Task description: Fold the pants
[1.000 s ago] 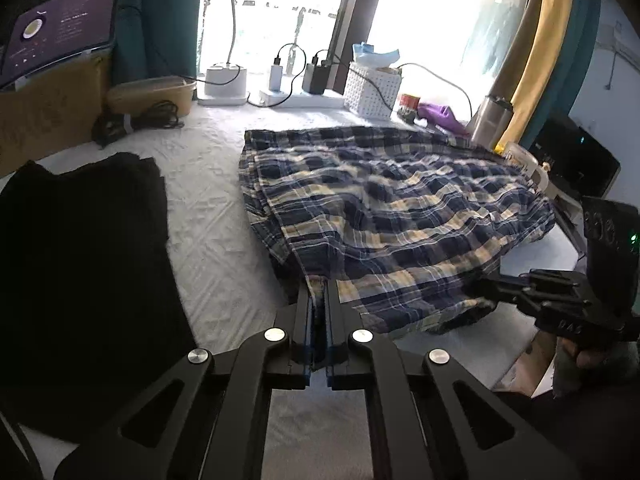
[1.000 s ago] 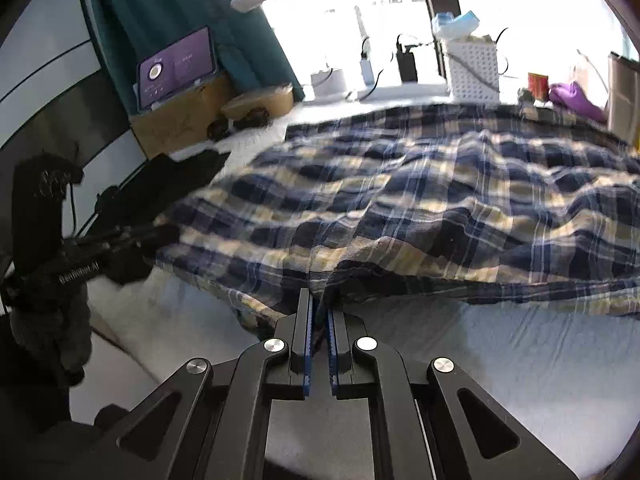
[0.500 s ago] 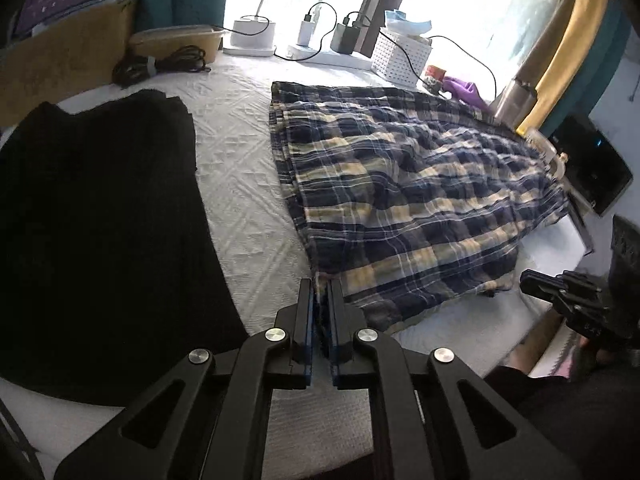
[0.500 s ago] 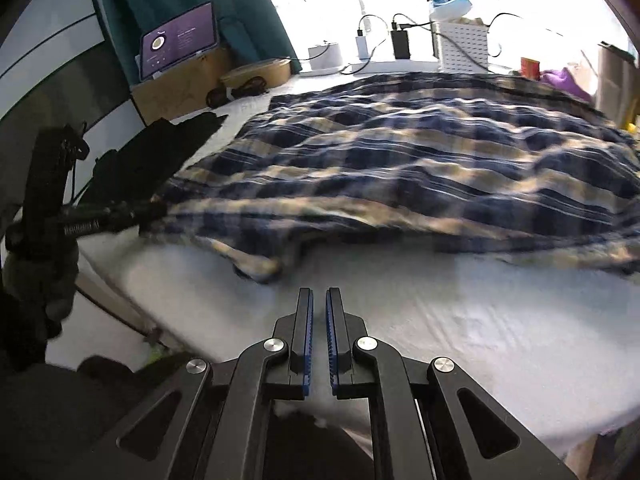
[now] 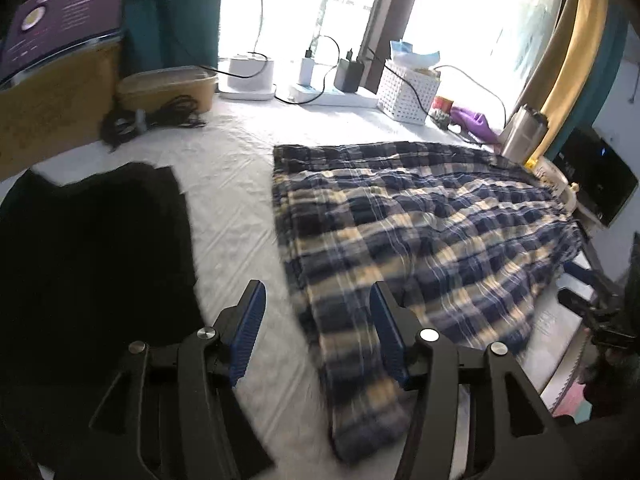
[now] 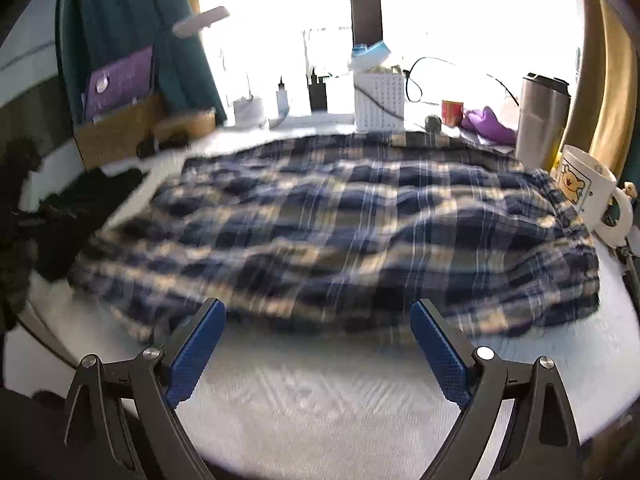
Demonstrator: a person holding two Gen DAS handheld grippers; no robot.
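Blue, navy and cream plaid pants point(image 5: 404, 240) lie spread flat on the white table cover, folded lengthwise. They also show in the right wrist view point(image 6: 340, 232). My left gripper point(image 5: 316, 308) is open and empty, just above the pants' near left edge. My right gripper point(image 6: 316, 322) is open wide and empty, in front of the pants' near edge, apart from the cloth. The right gripper also shows at the far right of the left wrist view point(image 5: 592, 300).
A black garment point(image 5: 92, 264) lies left of the pants. At the back stand a white basket point(image 5: 408, 92), chargers with cables point(image 5: 320, 76), a steel tumbler point(image 6: 540, 116) and a bear mug point(image 6: 588, 196) by the pants' right end. A cardboard box point(image 5: 52, 96) stands at far left.
Both grippers held the pants' near edge, laid it down and let go. Both have opened and now hover over the table. The pants lie flat.
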